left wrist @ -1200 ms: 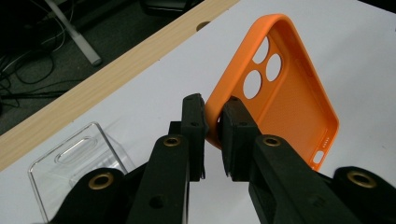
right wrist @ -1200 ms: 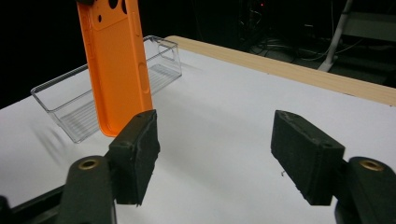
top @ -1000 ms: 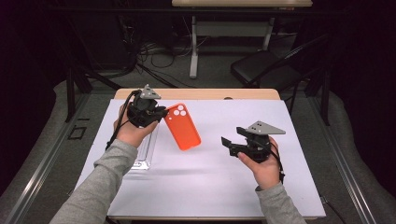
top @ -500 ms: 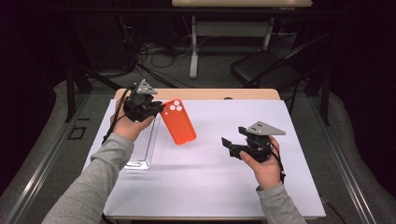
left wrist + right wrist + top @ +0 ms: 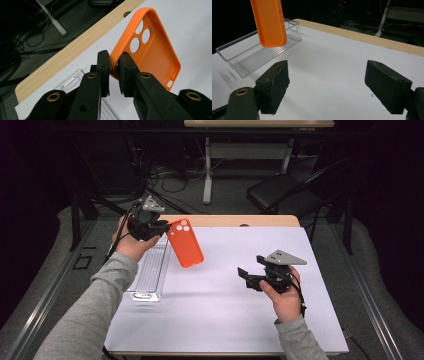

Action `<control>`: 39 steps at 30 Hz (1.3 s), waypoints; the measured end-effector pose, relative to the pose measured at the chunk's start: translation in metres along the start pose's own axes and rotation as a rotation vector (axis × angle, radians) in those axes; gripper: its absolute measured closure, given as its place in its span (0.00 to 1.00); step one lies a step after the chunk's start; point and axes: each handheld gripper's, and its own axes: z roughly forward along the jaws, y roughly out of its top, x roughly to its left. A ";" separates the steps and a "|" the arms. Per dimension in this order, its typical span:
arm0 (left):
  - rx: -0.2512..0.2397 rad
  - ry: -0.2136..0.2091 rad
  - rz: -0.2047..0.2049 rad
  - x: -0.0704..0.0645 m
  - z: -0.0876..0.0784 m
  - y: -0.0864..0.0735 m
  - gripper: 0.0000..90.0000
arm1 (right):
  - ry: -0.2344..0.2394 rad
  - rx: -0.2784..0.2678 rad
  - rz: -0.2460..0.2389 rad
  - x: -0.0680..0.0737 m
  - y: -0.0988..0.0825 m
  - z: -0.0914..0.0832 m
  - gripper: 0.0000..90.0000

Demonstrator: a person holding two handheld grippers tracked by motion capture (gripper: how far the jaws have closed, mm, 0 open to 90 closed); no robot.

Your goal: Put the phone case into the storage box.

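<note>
Left gripper (image 5: 161, 227) is pinching the orange phone case (image 5: 185, 244), and I've got it up off the table. From the left gripper view my two pads are squeezed on the case's (image 5: 152, 52) rim at the corner next to the three camera holes, one pad inside the shell, one outside. The case hangs out from the jaws and slants down, its far end pointing toward my right hand, hollow side facing my camera. Just beneath and beside that gripper lies the clear plastic tray (image 5: 149, 272) on the white table cover (image 5: 225, 320), long side running away from me.

Right gripper (image 5: 246, 274) sits low and well apart from the case, jaws aimed across at it. Its jaws have just been opening; in the right gripper view the pads (image 5: 273, 86) stand wide with only white cover between them. Ahead of them, up and to the left, dangles the case's lower end (image 5: 270, 22), with the tray (image 5: 259, 53) behind it.
</note>
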 end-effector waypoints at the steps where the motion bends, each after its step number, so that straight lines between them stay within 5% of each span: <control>1: 0.003 0.005 0.002 0.001 0.000 0.001 0.90 | -0.001 0.002 0.001 0.000 0.000 0.000 0.21; 15: 0.006 0.051 0.000 0.017 0.000 0.006 0.90 | 0.005 0.002 0.008 -0.002 -0.001 0.001 0.21; 20: -0.017 0.023 -0.008 0.026 0.001 0.005 0.90 | 0.004 0.003 0.010 -0.003 -0.002 0.001 0.22; 39: -0.024 0.136 0.120 0.045 0.003 -0.001 0.90 | -0.002 0.011 0.010 -0.004 -0.002 0.001 0.22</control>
